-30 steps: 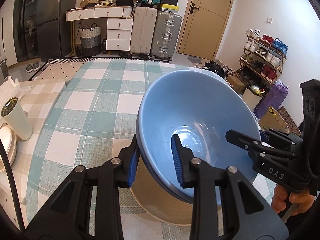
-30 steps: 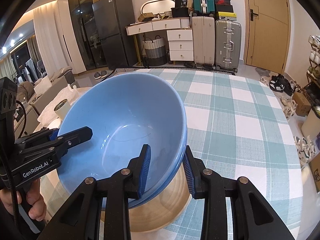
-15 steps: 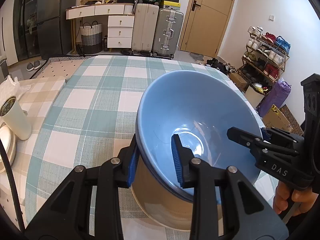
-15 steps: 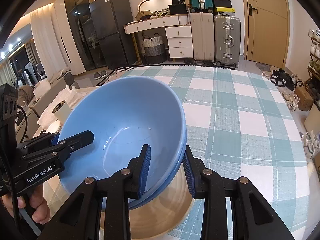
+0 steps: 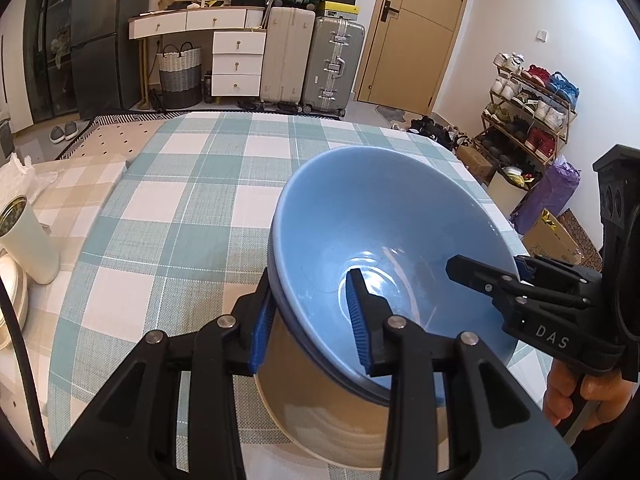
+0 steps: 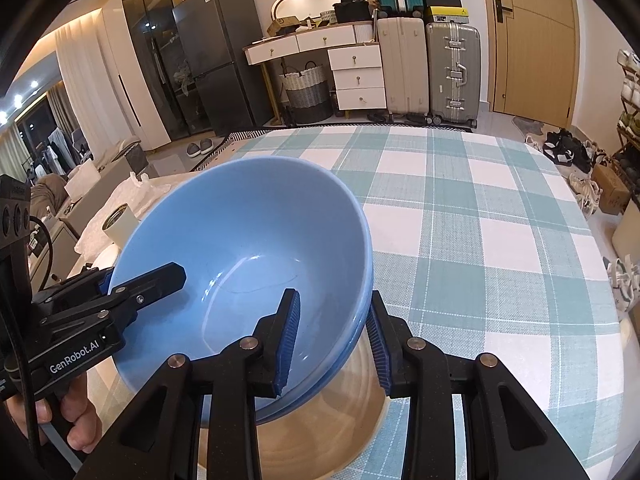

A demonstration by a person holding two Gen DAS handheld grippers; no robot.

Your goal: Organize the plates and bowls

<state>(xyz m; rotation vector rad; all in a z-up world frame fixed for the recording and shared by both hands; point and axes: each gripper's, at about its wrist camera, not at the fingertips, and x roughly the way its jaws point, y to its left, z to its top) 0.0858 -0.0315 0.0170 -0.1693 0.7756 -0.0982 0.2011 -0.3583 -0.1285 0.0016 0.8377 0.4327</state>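
Two nested blue bowls (image 5: 380, 232) (image 6: 240, 240) sit tilted inside a beige bowl (image 5: 320, 420) (image 6: 320, 440) on the checked tablecloth. My left gripper (image 5: 310, 320) straddles their near rim, one pad outside and one inside. Its jaws are opening, though the outer pad still touches the rim. The same gripper (image 6: 136, 284) shows at the left of the right wrist view. My right gripper (image 6: 334, 340) is shut on the opposite rim, with both blue rims between its pads. It appears again on the right (image 5: 488, 268), with a hand under it.
A cream cup (image 5: 24, 240) (image 6: 120, 220) and a pale plate (image 5: 12, 300) stand at the table's left edge. The green-and-white tablecloth (image 5: 192, 208) stretches beyond the bowls. Suitcases, drawers and a shoe rack line the far walls.
The left gripper and the bowls have sunk slightly toward the table. The left pads now stand a little wider apart on the rim. The right gripper's hold looks unchanged.
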